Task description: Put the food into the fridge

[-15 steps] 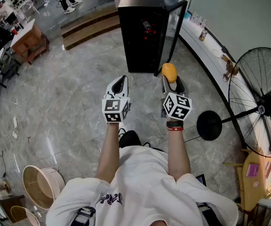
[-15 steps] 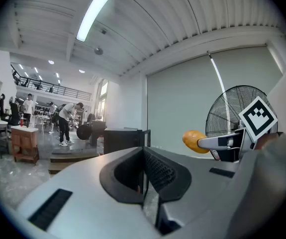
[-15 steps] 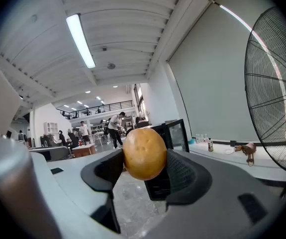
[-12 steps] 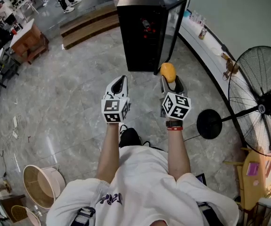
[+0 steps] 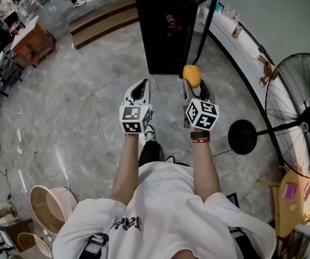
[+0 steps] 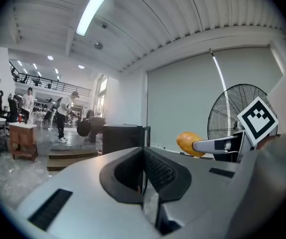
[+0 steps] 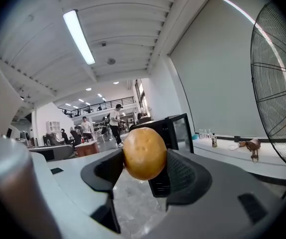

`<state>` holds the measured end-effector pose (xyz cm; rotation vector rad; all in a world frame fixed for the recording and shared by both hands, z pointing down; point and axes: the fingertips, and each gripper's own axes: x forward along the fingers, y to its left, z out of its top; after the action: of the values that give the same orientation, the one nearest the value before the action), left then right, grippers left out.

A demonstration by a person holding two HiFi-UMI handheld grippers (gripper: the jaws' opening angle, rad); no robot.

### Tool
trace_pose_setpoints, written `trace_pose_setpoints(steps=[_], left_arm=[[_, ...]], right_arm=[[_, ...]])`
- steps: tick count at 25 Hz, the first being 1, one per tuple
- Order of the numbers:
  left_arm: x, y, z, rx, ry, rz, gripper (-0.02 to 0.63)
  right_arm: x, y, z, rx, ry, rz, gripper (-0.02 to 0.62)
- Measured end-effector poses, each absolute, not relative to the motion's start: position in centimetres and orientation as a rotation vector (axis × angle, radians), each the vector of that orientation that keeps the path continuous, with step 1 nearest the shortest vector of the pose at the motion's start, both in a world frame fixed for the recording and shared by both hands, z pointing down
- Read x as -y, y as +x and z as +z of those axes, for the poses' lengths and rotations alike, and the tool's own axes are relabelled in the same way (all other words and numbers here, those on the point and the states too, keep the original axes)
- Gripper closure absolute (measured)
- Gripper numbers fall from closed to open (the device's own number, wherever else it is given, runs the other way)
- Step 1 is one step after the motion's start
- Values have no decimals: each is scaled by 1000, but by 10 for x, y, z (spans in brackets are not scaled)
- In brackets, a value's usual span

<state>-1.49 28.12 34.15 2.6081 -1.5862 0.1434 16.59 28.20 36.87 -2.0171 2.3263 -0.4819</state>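
One piece of food (image 7: pixel 144 153), round and orange-yellow, sits clamped between the pads of my right claw (image 7: pixel 143 166). It is held about level in the air above the floor, short of the black fridge (image 5: pixel 163 31). My left claw (image 6: pixel 143 176) has its jaws together on nothing. The fridge's glass door (image 5: pixel 203 23) stands open on the right, so I judge the step in hand to be carrying the food in. To do it well, I would keep the squeeze steady, since a round thing can roll out of the pads. I would aim left of the door's edge and open only once the food rests on a shelf. The standing fan (image 5: pixel 300 117) needs a wide berth. I can read no brand on the fridge. The claw cubes carry only square markers, and the print on my shirt is too creased to read.
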Motion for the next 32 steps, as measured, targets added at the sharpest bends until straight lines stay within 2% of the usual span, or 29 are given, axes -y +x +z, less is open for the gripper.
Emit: trace_pose_setpoints(steps=[32], left_arm=[[-7,-32,336,1470,2617,91,589]], right_arm=[[-13,127,355,-2326,-2037,-519,305]])
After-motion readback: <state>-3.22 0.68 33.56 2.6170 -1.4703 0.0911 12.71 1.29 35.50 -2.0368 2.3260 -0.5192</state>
